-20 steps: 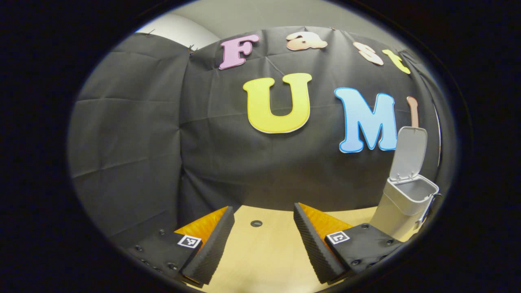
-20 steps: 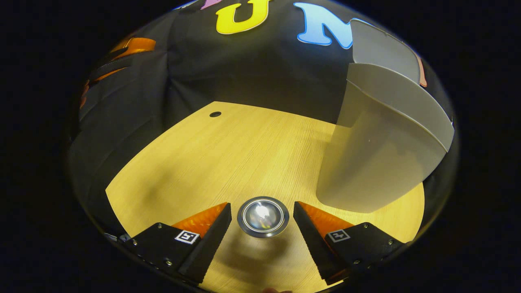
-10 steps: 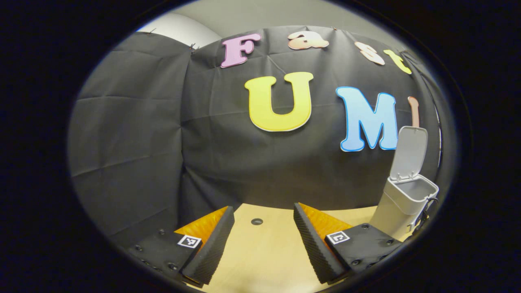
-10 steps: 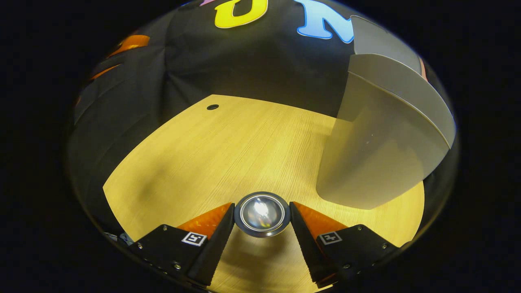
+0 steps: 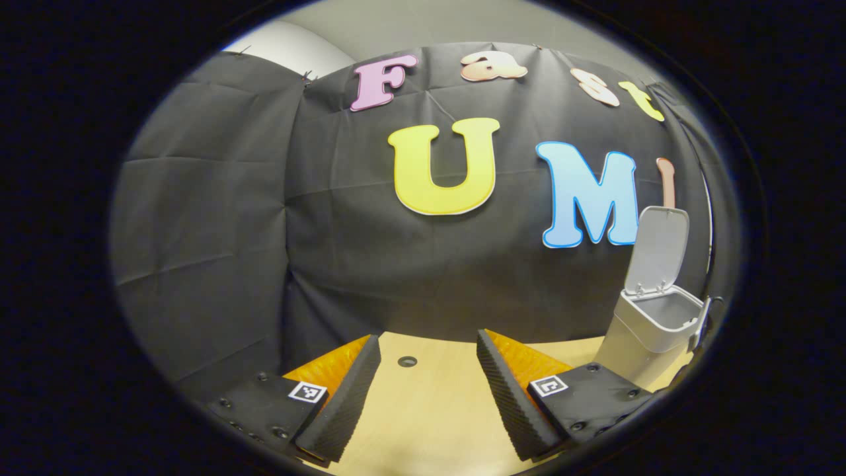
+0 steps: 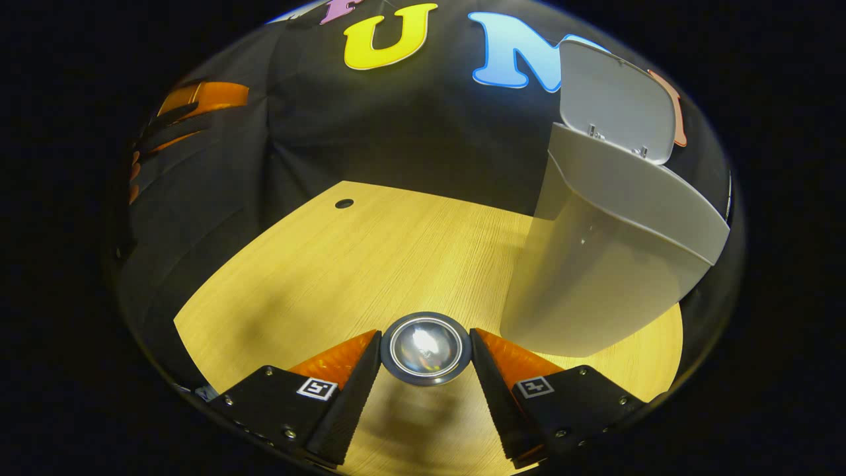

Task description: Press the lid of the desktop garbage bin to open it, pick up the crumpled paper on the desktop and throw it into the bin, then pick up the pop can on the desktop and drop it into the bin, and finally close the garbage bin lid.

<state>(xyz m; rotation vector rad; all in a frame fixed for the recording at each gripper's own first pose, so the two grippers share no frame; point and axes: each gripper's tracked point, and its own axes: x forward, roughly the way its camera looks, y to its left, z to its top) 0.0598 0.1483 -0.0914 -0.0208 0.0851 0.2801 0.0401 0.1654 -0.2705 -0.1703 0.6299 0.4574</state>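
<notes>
The pop can (image 6: 426, 348) points its shiny domed end at me in the right gripper view. My right gripper (image 6: 425, 338) is shut on it, both fingers pressing its sides, low over the wooden desktop (image 6: 344, 264). Just to the right stands the pale grey garbage bin (image 6: 595, 271), its lid (image 6: 615, 109) swung up and open. In the left gripper view the bin (image 5: 644, 330) stands at the far right with its lid (image 5: 659, 248) upright. My left gripper (image 5: 428, 360) is open above the desktop, with nothing between its fingers.
A small dark round hole (image 6: 344, 203) marks the desktop's far left part, also seen as the hole (image 5: 407, 361) between my left fingers. Black cloth walls close in behind and to the left. The left gripper's orange and black body (image 6: 188, 109) hangs at the upper left.
My right fingers closed onto the pop can. The right view has since tipped up, showing more of the bin's open lid. The left gripper has drifted slightly and stays open.
</notes>
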